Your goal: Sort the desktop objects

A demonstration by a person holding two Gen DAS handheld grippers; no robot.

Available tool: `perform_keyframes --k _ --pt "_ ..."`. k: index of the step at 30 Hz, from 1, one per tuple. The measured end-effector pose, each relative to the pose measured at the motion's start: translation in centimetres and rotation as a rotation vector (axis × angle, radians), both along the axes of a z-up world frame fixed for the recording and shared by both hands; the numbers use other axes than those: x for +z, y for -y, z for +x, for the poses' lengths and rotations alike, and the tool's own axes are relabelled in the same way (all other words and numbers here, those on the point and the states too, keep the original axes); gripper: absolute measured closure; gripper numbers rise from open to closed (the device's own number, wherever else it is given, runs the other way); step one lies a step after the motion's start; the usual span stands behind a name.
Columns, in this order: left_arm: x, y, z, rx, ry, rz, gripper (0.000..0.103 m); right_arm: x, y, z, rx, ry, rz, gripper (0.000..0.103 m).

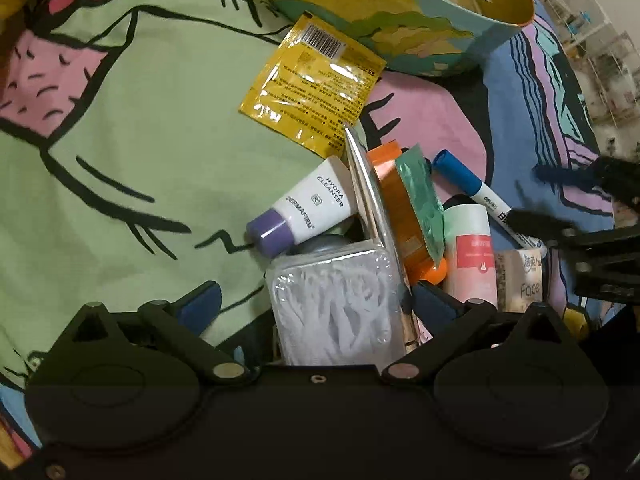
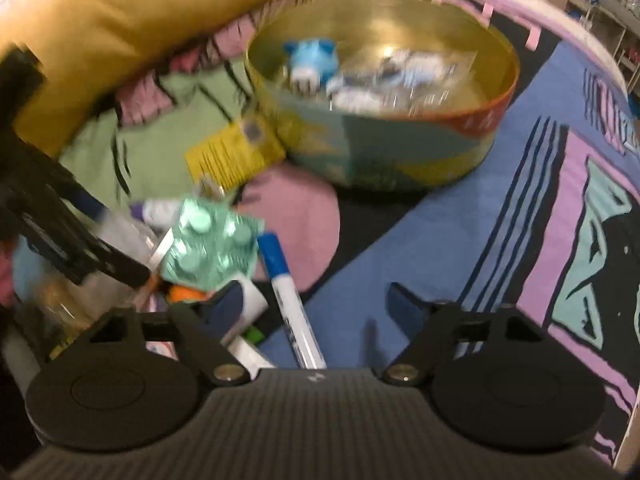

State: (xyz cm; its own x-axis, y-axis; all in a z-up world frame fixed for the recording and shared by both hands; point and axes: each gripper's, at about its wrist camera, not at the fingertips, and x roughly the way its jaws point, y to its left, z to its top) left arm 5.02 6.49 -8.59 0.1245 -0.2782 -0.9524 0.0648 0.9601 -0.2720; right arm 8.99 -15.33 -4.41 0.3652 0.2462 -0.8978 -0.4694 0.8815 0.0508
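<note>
A heap of small items lies on a patterned cloth (image 1: 120, 128). My left gripper (image 1: 320, 304) is open wide, straddling a clear box of white floss picks (image 1: 336, 312) without pressing on it. Around the box are a white tube with a purple cap (image 1: 304, 212), an orange item (image 1: 400, 216), a green blister pack (image 1: 420, 200), a blue-capped marker (image 1: 472, 188) and a pink-and-white bottle (image 1: 470, 256). In the blurred right wrist view my right gripper (image 2: 318, 302) is open. The marker (image 2: 288, 292) lies between its fingers, nearer the left one, with the blister pack (image 2: 212, 244) beyond.
A round decorated tin (image 2: 380, 140) stands beyond the heap and holds a blue toy (image 2: 308, 60) and plastic-wrapped things. A yellow sachet (image 1: 316, 80) lies against the tin (image 1: 400, 40). A tissue pack (image 1: 520, 280) sits at the right. A yellow cushion (image 2: 120, 20) borders the far left.
</note>
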Motion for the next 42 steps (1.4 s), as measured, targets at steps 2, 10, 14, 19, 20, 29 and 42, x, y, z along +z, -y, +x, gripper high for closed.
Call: perform_keyframes --k 2,10,14,19,20,29,42 --pt "-0.6 0.7 -0.1 -0.024 -0.024 0.020 0.002 -1.0 -0.4 -0.1 0.018 -0.036 -0.010 0.035" --pt "1.1 -0.1 0.6 0.034 0.036 -0.052 0.047 -2.9 -1.7 -0.3 0.050 -0.025 -0.087 0.076" --pt "2.0 -1.2 0.5 0.062 0.055 -0.074 0.048 -2.8 -1.3 -0.1 0.032 -0.030 -0.061 0.083" --pt "4.7 -2.1 0.6 0.114 0.176 -0.129 0.048 -1.7 -0.3 0.4 -0.026 -0.006 0.010 0.085" --pt "5.2 -1.9 0.4 0.121 0.208 -0.143 0.048 -1.4 0.0 0.5 -0.039 -0.003 0.026 0.085" --pt "9.6 -2.8 0.3 0.175 0.346 -0.249 0.048 0.1 1.0 1.2 -0.087 0.011 0.117 0.085" --pt "18.2 3.4 8.8 0.301 0.684 -0.170 0.000 -0.3 2.0 1.5 -0.121 -0.016 0.180 0.085"
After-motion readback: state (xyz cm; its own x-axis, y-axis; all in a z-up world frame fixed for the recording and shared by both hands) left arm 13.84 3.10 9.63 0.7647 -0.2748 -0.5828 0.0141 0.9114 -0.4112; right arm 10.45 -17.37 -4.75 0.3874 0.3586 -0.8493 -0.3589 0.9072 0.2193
